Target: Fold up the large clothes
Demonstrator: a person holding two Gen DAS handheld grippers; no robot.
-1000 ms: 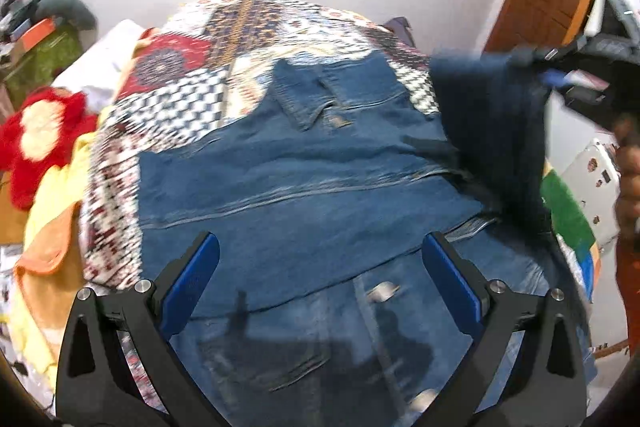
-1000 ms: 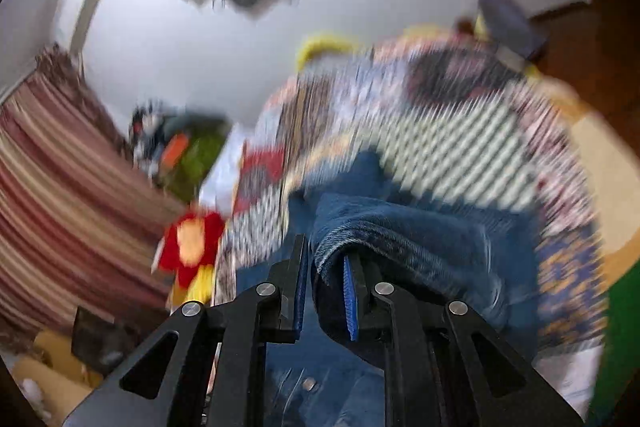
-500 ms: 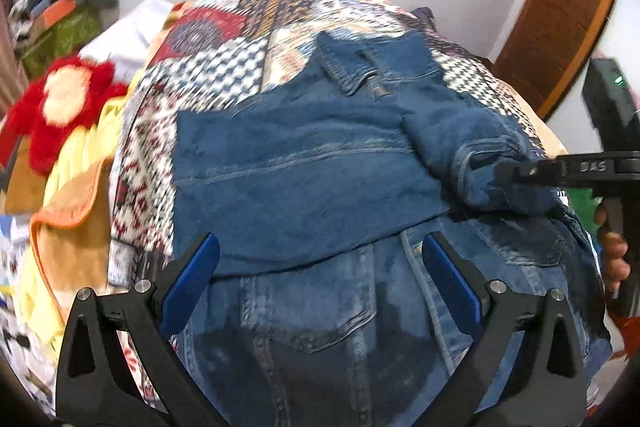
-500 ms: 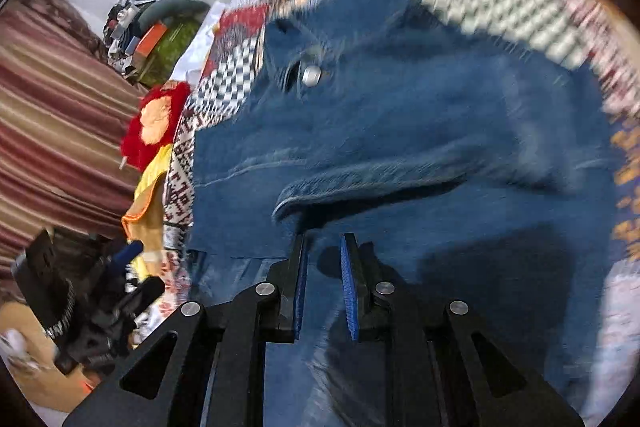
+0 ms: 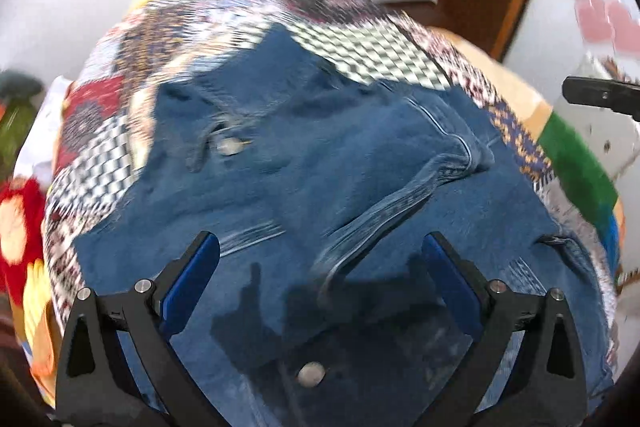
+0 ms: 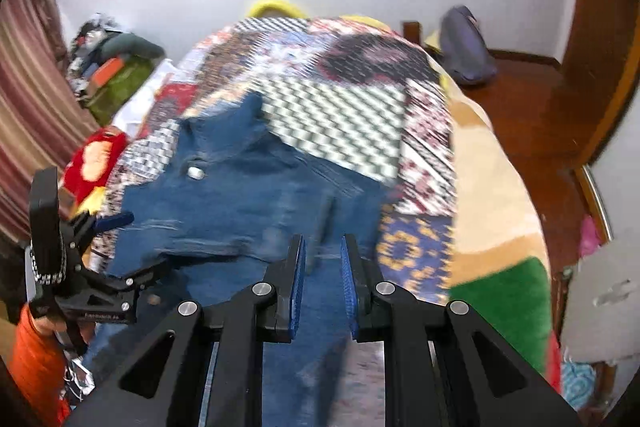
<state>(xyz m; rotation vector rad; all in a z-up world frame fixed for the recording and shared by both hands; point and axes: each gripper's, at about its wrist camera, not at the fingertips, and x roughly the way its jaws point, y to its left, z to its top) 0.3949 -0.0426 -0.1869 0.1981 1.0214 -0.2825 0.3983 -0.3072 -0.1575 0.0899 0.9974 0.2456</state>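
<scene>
Left wrist view: denim jacket [image 5: 328, 163] lies spread over the patchwork bedspread [image 5: 372, 55], collar at the far end with a metal button [image 5: 229, 146] showing, one sleeve [image 5: 400, 203] folded diagonally across the body.
Left gripper [image 5: 320, 263]: jaws spread wide, nothing between the blue pads, hanging over the near part of the jacket; whether it touches the cloth I cannot tell.
Right gripper [image 6: 323, 259]: narrow gap between the pads, empty as far as can be seen, poised over the jacket's right side near a vertical seam.
Jacket position: middle of the bed, near hem reaching toward both tools, right edge just beside the blue-and-orange patch [image 6: 408, 247].
Risk, sleeve: the folded sleeve sits loose on top; a pull on the body beneath it would likely slide it off and undo that fold.
Risk, grasp: denim is thick and stiff, so a pinch taking only the top layer may lift one ply and leave the fold crooked.
Risk, bedspread: a low pinch could catch the bedspread with the denim and drag both.
Risk, blur: both views are smeared, so edges are hard to place exactly.
Containers: none clearly visible; a green bundle [image 6: 120, 87] at far left with clutter on top may be a bag, contents unreadable.
Beside bed: red plush toy [image 6: 94, 159] at left.
</scene>
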